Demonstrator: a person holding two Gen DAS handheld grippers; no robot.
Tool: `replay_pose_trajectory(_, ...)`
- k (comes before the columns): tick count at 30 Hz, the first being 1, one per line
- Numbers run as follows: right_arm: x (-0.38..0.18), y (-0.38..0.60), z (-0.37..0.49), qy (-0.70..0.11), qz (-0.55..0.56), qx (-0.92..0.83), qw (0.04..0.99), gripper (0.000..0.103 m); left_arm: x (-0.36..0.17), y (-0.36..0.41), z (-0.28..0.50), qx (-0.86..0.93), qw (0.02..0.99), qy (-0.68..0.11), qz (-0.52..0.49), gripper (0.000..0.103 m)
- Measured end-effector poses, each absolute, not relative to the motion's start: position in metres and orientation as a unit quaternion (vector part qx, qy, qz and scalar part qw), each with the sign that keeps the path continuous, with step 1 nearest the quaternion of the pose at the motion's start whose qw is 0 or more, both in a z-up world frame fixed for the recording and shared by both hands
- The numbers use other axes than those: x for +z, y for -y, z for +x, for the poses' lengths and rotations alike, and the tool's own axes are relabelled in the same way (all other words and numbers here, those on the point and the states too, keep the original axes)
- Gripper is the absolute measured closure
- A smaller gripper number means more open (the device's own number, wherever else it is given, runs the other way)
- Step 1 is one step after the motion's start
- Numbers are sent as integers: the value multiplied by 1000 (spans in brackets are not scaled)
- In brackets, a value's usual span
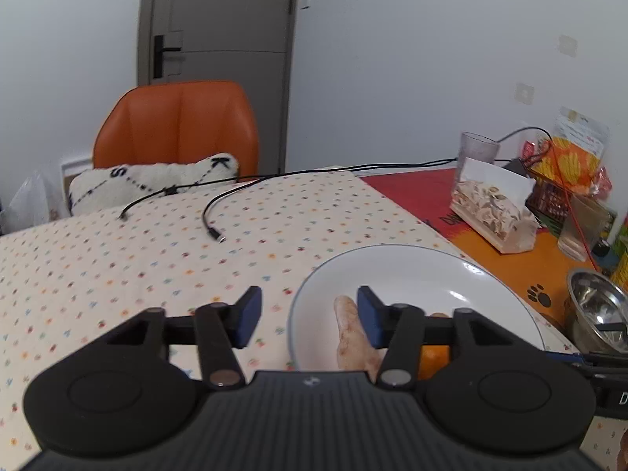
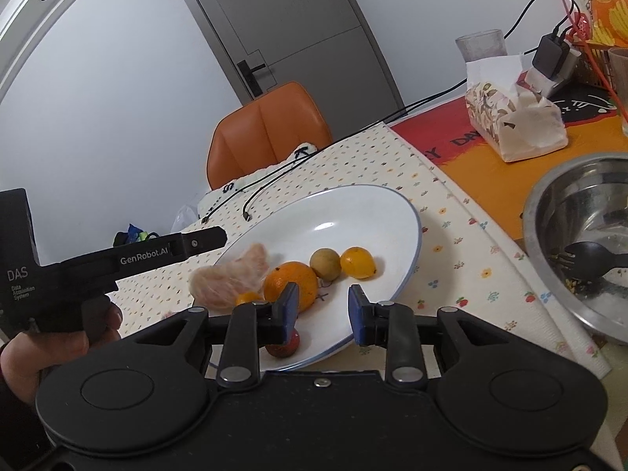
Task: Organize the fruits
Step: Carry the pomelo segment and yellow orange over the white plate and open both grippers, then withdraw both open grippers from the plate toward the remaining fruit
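While the pale peeled pomelo segment [image 2: 231, 280] lies at the white plate's [image 2: 392, 212] left rim, long axis along that rim, the left gripper [image 1: 308, 316] hangs released just beside it; the right gripper [image 2: 322, 310] stands parted, empty, over the near rim.

Left gripper [image 1: 309, 316] fingers parted and empty, right gripper [image 2: 324, 310] likewise

1. Plain white walls [image 1: 392, 78], evenly lit.
2. Grey panelled door [image 1: 219, 19] with black lever handle [image 1: 165, 55].
3. Orange padded leather chair [image 1: 176, 125] behind the worktop [image 1: 117, 255], covered in cream dotted cloth.
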State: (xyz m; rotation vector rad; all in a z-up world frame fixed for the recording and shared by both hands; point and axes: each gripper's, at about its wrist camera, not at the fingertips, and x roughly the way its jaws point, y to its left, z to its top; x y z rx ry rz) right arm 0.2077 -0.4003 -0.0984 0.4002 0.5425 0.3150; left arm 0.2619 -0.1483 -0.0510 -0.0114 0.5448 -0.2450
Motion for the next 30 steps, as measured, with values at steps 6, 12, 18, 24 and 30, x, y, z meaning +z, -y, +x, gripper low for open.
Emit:
replay_pose_trajectory(6, -99, 396, 207, -269, 195, 157, 930, 73, -51, 129, 250, -95, 959, -268, -11, 32)
replay_pose_trajectory(12, -96, 388, 204, -269, 194, 165, 929, 67, -46, 114, 233, -78, 963, -258, -8, 21)
replay_pose_trajectory(18, -91, 377, 197, -262, 185, 169, 932, 50, -40, 100, 219, -58, 966, -251, -6, 17)
replay_pose_trajectory(24, -84, 367, 190, -253, 178, 173, 935, 26, -40, 90, 205, -55, 965, -258, -11, 9)
replay_pose_trajectory(30, -81, 360, 186, -248, 174, 172, 938, 11, -43, 82, 192, -60, 960, -275, -14, 8)
